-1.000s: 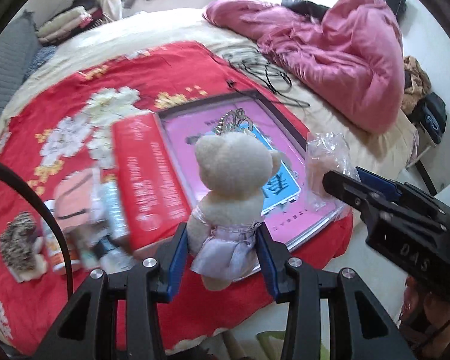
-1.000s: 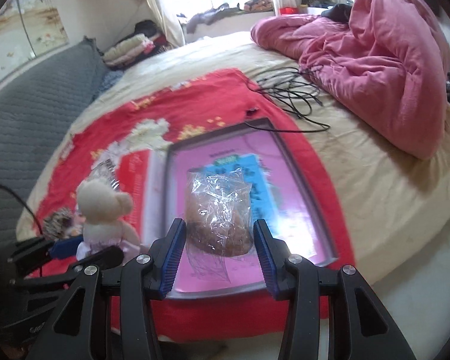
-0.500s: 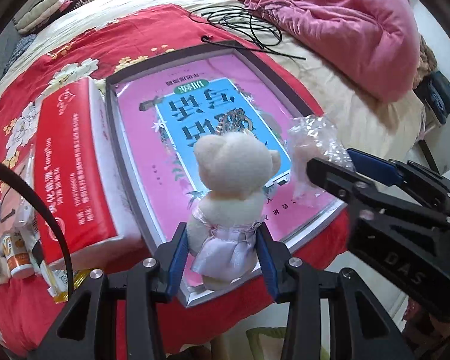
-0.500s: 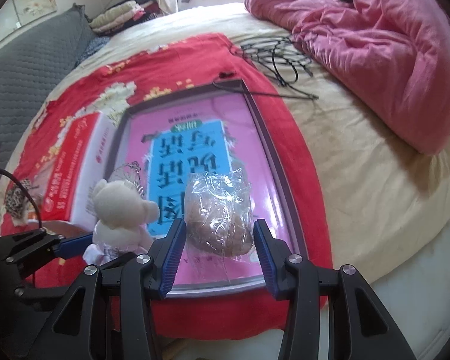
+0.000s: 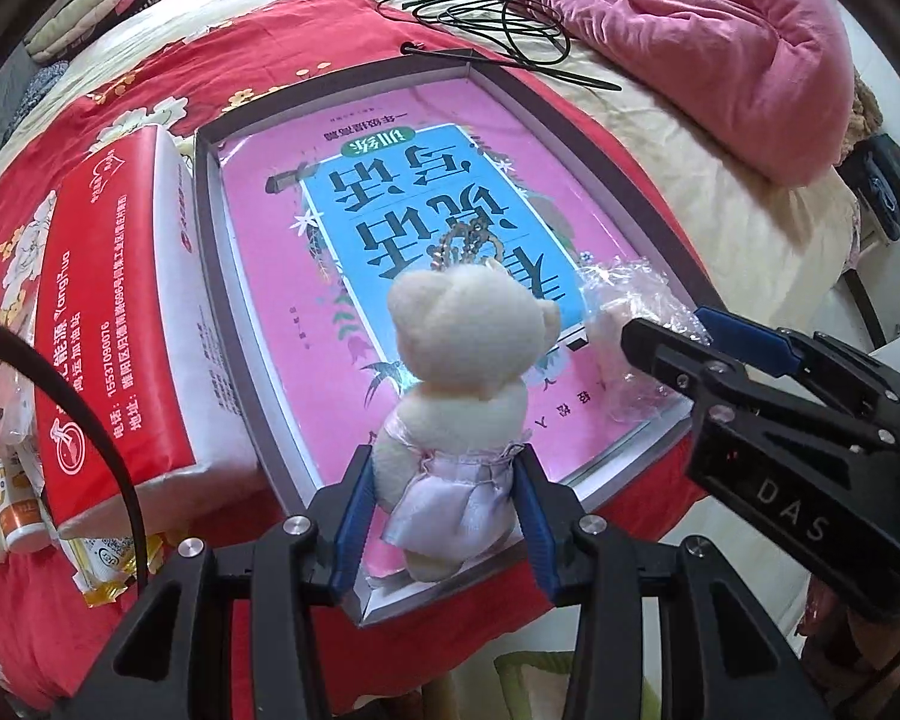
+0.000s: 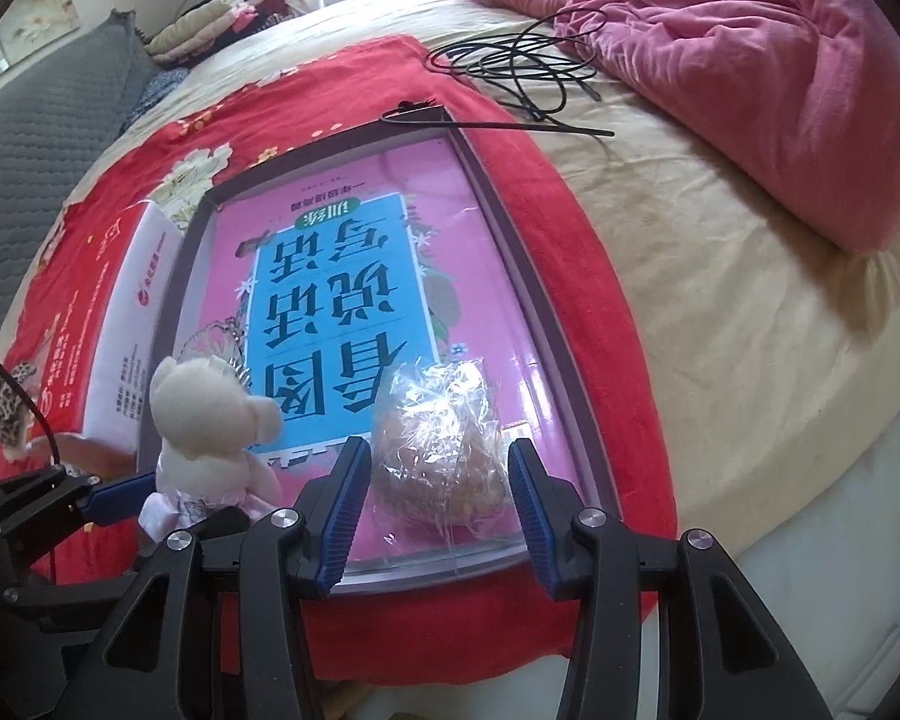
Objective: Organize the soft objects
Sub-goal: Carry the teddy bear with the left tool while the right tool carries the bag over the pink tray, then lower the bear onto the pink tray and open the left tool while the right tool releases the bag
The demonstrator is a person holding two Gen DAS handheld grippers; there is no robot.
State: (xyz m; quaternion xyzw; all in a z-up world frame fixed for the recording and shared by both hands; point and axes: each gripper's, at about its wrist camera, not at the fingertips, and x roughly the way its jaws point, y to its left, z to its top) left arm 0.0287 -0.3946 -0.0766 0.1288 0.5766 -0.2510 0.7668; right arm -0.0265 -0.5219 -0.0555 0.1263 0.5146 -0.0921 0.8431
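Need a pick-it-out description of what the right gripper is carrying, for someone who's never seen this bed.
Start at the grey-rimmed tray with the pink and blue book cover, lying on the red floral blanket. Over its near end, between the blue fingers of the right gripper, is a brownish lump in crinkly clear plastic. The plush bear beside it is cream, dressed and unwrapped.

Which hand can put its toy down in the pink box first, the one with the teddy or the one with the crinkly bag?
Probably the right gripper: its plastic-wrapped bundle already sits low over the pink box floor. The left gripper holds the teddy bear over the box's near corner, seemingly higher.
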